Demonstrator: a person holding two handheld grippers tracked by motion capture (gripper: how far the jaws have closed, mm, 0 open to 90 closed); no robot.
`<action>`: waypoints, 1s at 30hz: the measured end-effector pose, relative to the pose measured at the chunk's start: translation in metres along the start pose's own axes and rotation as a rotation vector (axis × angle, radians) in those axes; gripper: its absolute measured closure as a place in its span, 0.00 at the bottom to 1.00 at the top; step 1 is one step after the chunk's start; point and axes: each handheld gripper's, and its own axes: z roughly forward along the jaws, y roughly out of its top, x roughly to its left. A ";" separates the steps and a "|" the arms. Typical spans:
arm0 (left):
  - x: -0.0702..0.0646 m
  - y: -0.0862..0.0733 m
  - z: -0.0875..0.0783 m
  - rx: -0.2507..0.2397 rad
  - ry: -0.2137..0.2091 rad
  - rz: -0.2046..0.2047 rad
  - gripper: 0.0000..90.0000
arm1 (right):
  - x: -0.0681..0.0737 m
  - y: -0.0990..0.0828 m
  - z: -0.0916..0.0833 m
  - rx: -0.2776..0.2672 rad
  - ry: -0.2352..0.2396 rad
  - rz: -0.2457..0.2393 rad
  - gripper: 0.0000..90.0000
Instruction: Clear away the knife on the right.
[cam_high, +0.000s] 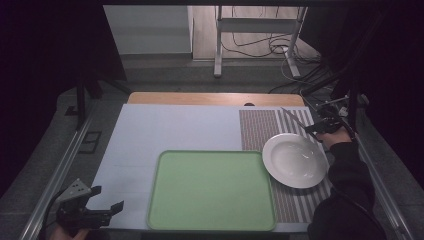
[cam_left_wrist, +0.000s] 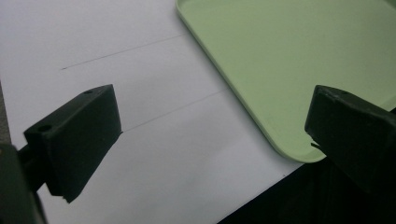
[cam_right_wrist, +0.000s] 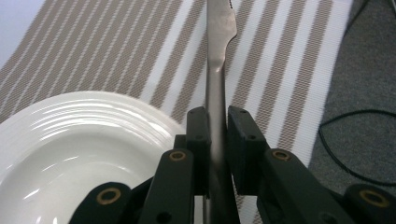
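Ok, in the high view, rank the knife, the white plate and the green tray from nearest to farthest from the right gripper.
1. Knife: clamped in the right gripper, blade over the striped placemat.
2. White plate: just below-left of it.
3. Green tray: farthest, toward the table's middle.

We are seeing a green tray (cam_high: 210, 190) lying at lower centre of the high view, on a pale blue-white table cover (cam_high: 165, 130). A striped brown-and-white placemat (cam_high: 262, 127) is lying right of centre, and a white plate (cam_high: 295, 160) is sitting on it, its left rim touching or just overlapping the tray's upper right corner. A strip of wooden table edge (cam_high: 215, 98) is showing along the cover's far side. At upper centre, a metal stand (cam_high: 257, 27) is standing on the floor with loose cables (cam_high: 255, 47) trailing around its legs. A rail (cam_high: 55, 175) is running down the lower left.
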 end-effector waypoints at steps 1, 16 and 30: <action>0.000 0.000 0.000 0.000 0.000 0.000 0.04 | 0.003 -0.001 -0.001 0.000 0.004 -0.007 0.89; 0.000 0.000 0.000 -0.001 0.000 0.001 0.04 | 0.061 -0.013 -0.011 -0.025 0.084 -0.106 0.89; 0.000 0.000 0.000 -0.001 0.001 0.003 0.04 | 0.119 -0.033 -0.018 -0.034 0.178 -0.223 0.89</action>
